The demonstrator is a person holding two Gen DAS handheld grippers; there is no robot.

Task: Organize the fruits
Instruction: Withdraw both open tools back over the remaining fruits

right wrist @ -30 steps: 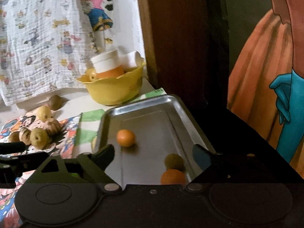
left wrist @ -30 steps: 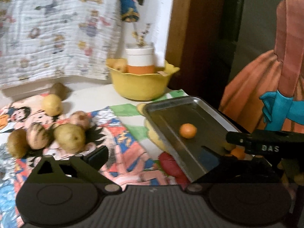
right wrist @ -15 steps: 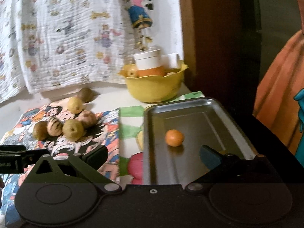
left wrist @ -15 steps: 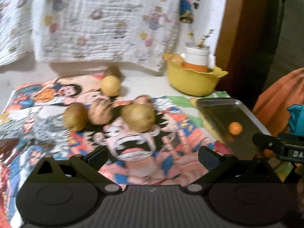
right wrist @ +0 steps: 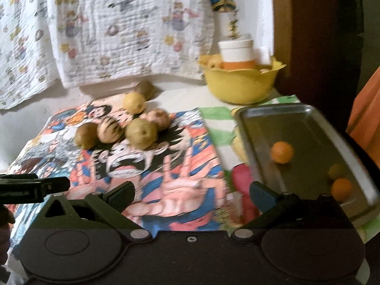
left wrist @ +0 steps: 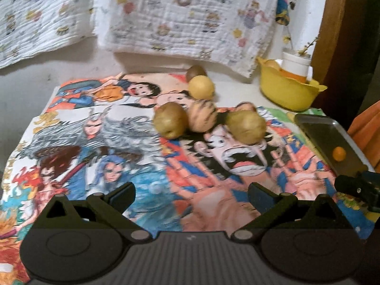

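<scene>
Currently, both grippers hang over the cartoon-printed cloth [left wrist: 99, 142] on the counter with nothing between their jaws. The left gripper [left wrist: 191, 196] has its jaws spread wide; the right gripper [right wrist: 192, 194] likewise stands at full spread.

The fruits still to be sorted form a cluster [left wrist: 209, 118] at about 12 o'clock in the left wrist view: three greenish-brown round fruits in a row, touching or nearly so, with a yellow fruit [left wrist: 201, 87] and a darker one just behind. In the right wrist view the same cluster [right wrist: 118, 130] lies at 11 o'clock. The metal tray [right wrist: 266, 116] sits at 2 o'clock, holding an orange fruit [right wrist: 282, 152] and two more near its near corner; blur makes the duller of those two hard to identify. A yellow bowl [right wrist: 239, 87] stands beyond the tray.

The step in hand appears to be the approach to the cluster. Select an outer fruit, such as the nearest one [left wrist: 247, 126], so the jaws do not nudge its neighbours. Bring the jaws down either side of its widest girth, close gently since round fruit rolls, then lift clear before travelling to the tray.
</scene>
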